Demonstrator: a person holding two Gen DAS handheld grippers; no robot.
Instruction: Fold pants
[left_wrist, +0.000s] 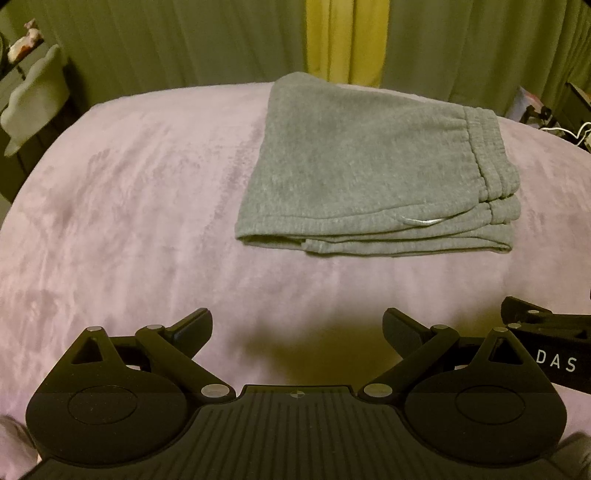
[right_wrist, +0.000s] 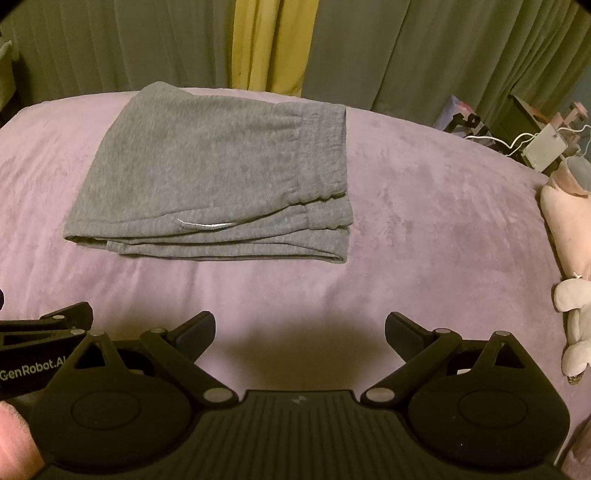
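Neatly folded pants (left_wrist: 369, 173) (inner layers hidden), left gripper (left_wrist: 297, 328) – right gripper (right_wrist: 300, 330) fingers spread, empty.

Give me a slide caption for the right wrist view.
Folded grey sweatpants lie on the purple blanket; the open right gripper hovers short of them.

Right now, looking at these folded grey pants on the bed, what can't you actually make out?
- Pants: lower layers, both views, hidden under the top fold.
- Far edge of the bed: both views, hidden behind the pants.
- Stuffed toy: right wrist view, cut off by the edge.
- Nightstand clutter: too small.
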